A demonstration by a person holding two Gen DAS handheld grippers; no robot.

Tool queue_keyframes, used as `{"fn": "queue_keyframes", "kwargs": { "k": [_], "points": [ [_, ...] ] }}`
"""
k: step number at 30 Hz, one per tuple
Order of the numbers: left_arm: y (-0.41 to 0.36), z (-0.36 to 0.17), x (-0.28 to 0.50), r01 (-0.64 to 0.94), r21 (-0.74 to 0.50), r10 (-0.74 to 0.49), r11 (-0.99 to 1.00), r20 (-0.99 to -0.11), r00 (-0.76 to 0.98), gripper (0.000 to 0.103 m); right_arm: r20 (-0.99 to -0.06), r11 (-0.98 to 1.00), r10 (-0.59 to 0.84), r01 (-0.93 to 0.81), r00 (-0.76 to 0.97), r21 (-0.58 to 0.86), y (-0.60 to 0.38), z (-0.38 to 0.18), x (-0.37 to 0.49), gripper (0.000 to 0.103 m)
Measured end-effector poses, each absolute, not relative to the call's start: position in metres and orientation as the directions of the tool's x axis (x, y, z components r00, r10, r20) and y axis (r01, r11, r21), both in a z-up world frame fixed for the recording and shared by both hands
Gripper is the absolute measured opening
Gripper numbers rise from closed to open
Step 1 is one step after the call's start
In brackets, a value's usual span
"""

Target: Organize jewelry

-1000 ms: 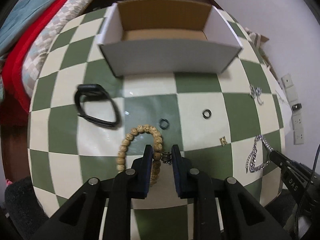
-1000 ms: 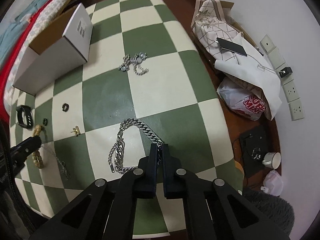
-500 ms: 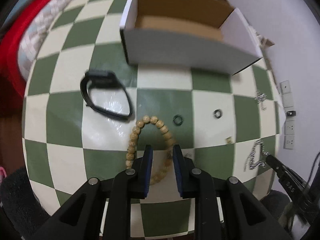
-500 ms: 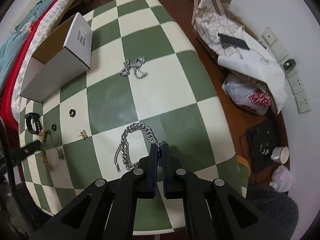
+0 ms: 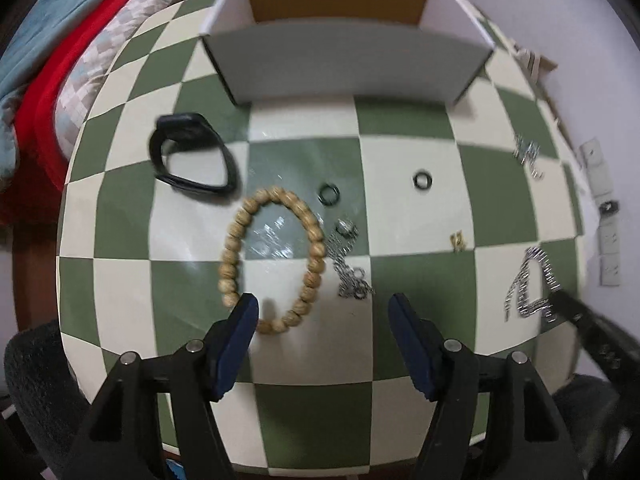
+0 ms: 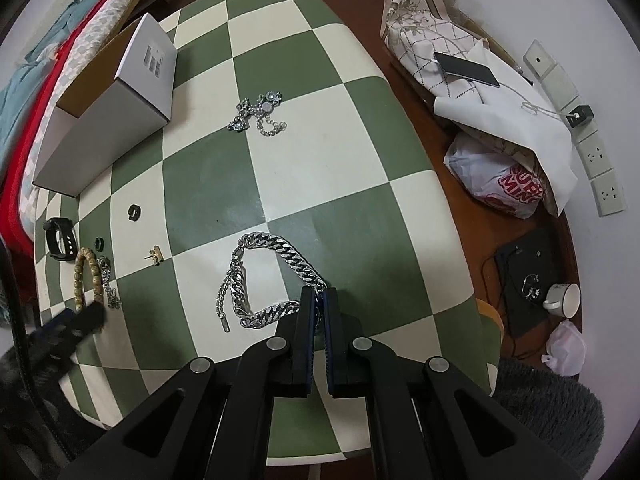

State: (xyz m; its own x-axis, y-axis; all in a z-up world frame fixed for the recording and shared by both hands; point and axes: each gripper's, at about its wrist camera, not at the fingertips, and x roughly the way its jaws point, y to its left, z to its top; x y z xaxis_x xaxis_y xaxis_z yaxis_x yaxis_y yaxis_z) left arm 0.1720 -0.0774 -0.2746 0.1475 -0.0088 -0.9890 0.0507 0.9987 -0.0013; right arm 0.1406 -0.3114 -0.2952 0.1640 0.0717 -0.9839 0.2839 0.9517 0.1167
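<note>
Chiefly two lots. Lot one: heavy silver curb chain (image 6: 276,280), near centre of the checked desk (image 6: 320,152). Broad flat polished links, lying in a loose loop with a bar clasp at its left end. Likely weighty, limp and slippery; judged best taken across one link, where the right gripper (image 6: 318,300) already has it, jaws closed down on the links at the loop's near right corner.

Lot two: wooden bead bracelet (image 5: 272,260), near left. Tan round beads, probably strung on elastic, forming an oval. Probably light and springy, with grip enough; best pinched across one bead strand. A fine silver chain (image 5: 346,264) touches its right side and may snag. The left gripper (image 5: 322,320) hangs over the bracelet's near end, its jaws having just opened wide, nothing pressed between them.

Destination, by judgement: white cardboard box (image 5: 344,64), open-topped, far left of the desk.
</note>
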Motion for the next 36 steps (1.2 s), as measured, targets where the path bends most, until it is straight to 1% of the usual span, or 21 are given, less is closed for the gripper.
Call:
{"fn": "queue_keyframes", "kwargs": {
  "k": [3,4,5,6,7,8,9,15,19,24,29,32,36],
  "points": [
    [-0.085,-0.282,0.169,0.07,0.035,0.024,0.997,-0.988,0.153,0.045,-0.985,0.956,0.057,0.274,0.163,0.1,-0.309,-0.295,0.141,0.004],
    [-0.086,-0.282,0.168,0.074,0.029,0.016,0.997,-0.985,0.171,0.039,-0.985,0.957,0.053,0.274,0.163,0.096,-0.309,-0.295,0.141,0.004],
    [-0.088,-0.281,0.167,0.082,0.028,0.013,0.996,-0.984,0.179,0.036,-0.985,0.957,0.051,0.275,0.162,0.095,-0.309,-0.295,0.142,0.004],
    [-0.09,-0.281,0.167,0.09,0.031,0.014,0.995,-0.982,0.187,0.028,-0.986,0.957,0.048,0.276,0.16,0.091,-0.309,-0.296,0.141,0.004],
    [-0.092,-0.281,0.167,0.097,0.034,0.015,0.995,-0.981,0.191,0.018,-0.986,0.957,0.045,0.277,0.158,0.088,-0.31,-0.296,0.141,0.004],
    [-0.093,-0.28,0.167,0.109,0.039,0.016,0.993,-0.98,0.198,0.016,-0.986,0.957,0.044,0.277,0.16,0.087,-0.31,-0.297,0.142,0.004],
    [-0.094,-0.28,0.167,0.116,0.044,0.02,0.992,-0.979,0.202,0.008,-0.986,0.957,0.042,0.276,0.16,0.085,-0.31,-0.297,0.142,0.004],
    [-0.103,-0.28,0.171,0.126,0.047,0.017,0.991,-0.974,0.225,0.006,-0.986,0.962,0.027,0.264,0.163,0.07,-0.308,-0.295,0.143,0.004],
    [-0.105,-0.264,0.172,0.15,0.039,0.0,0.988,-0.968,0.249,0.006,-0.98,0.962,0.031,0.259,0.199,0.083,-0.305,-0.285,0.142,0.004],
    [-0.098,-0.226,0.163,0.177,-0.014,-0.066,0.984,-0.953,0.294,0.006,-0.965,0.964,0.044,0.243,0.257,0.109,-0.302,-0.258,0.14,0.004],
    [-0.076,-0.196,0.169,0.147,-0.088,-0.131,0.985,-0.942,0.31,0.006,-0.95,0.963,0.063,0.229,0.306,0.138,-0.298,-0.231,0.141,0.004],
    [-0.061,-0.189,0.177,0.114,-0.111,-0.141,0.987,-0.942,0.305,0.006,-0.947,0.966,0.062,0.221,0.316,0.137,-0.294,-0.225,0.142,0.004],
    [-0.037,-0.193,0.183,0.067,-0.097,-0.113,0.993,-0.948,0.298,0.006,-0.946,0.968,0.069,0.209,0.317,0.14,-0.29,-0.223,0.142,0.004]
  ]
}}
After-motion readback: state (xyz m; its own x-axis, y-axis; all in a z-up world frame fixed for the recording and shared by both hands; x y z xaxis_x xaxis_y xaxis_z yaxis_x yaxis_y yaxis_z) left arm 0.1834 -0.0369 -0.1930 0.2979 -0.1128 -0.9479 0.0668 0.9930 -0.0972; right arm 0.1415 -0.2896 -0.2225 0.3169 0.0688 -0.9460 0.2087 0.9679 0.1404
